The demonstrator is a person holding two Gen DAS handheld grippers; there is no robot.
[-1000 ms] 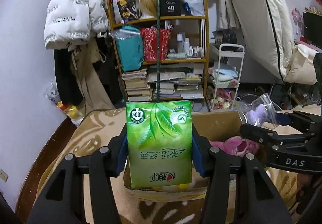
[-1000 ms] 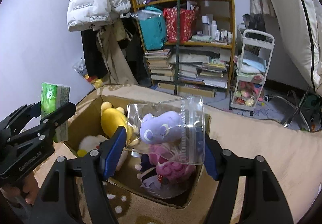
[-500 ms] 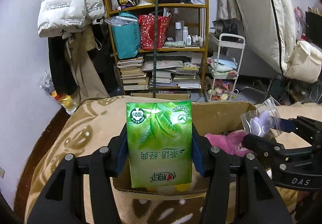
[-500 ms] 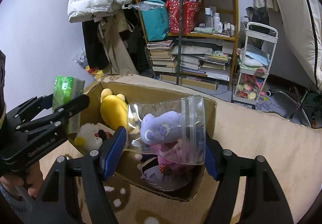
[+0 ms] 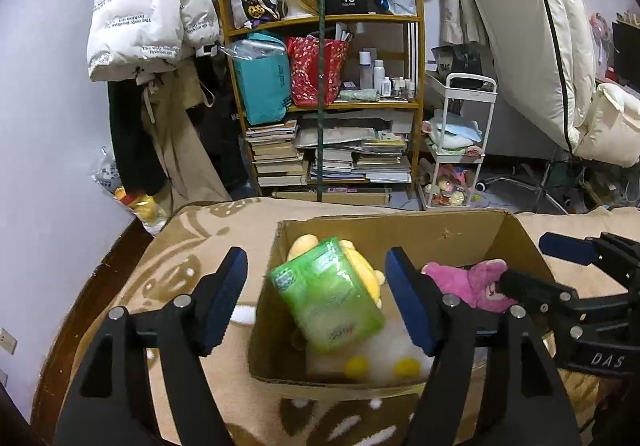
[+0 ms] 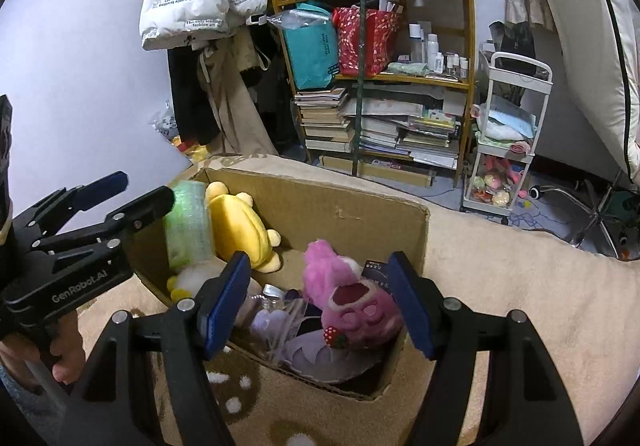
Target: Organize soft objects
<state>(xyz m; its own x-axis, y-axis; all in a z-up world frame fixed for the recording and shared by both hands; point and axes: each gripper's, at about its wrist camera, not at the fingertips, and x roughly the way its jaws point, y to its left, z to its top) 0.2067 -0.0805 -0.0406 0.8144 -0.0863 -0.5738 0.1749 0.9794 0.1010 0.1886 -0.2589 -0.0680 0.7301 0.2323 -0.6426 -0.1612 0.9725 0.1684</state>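
The left gripper (image 5: 316,298) is held over the near left of the cardboard box (image 5: 404,230), jaws spread wide and gripping nothing. The right gripper (image 6: 318,304) is likewise wide and unloaded at the near right; "GenRobot.AI" is read on the left tool. The glossy green tissue pack (image 5: 326,296), blurred, is tilted inside against a yellow plush (image 6: 240,226); a fuzzy pink plush (image 6: 348,302) and a clear bagged purple plush (image 6: 276,320) lie right.

one cardboard box (image 6: 352,211), one green tissue pack (image 5: 326,296), one yellow plush (image 6: 238,226), one pink plush (image 6: 348,300), one white plush with yellow feet (image 5: 384,356), one clear bag holding a purple toy (image 6: 276,320), two grippers (image 5: 316,302) (image 6: 318,300), one wooden shelf (image 5: 418,97), one white cart (image 6: 506,149)
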